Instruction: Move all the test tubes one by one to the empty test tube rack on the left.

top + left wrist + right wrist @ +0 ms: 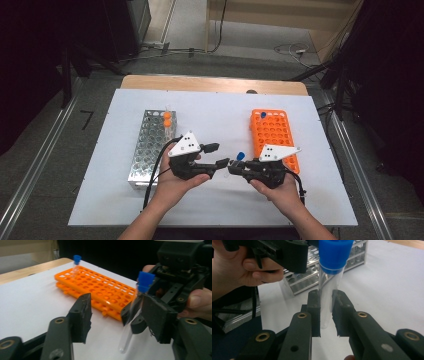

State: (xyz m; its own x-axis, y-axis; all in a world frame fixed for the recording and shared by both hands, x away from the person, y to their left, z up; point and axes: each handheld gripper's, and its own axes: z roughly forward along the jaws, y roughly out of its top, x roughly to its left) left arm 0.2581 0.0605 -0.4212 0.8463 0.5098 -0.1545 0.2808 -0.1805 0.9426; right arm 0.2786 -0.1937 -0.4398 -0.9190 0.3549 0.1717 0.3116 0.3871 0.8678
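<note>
Blue-capped tube upright, clamped between the right gripper's fingers around mid-body, cap above them, rounded bottom below. Same tube in the left gripper view, tilted slightly, hanging above the white counter, clear of the surface. In the high view, tube between the two grippers, over the middle of the counter.

Left gripper right alongside, fingers apart, one on each side of the tube, neither pressing on it as far as can be seen. Left gripper and right gripper facing each other tip to tip in the high view, each in a hand.

Orange rack on the counter just behind the right gripper, one blue-capped tube standing at its far end. Metal rack to the left, just beside the left hand, with two orange-capped tubes at its far end.
</note>
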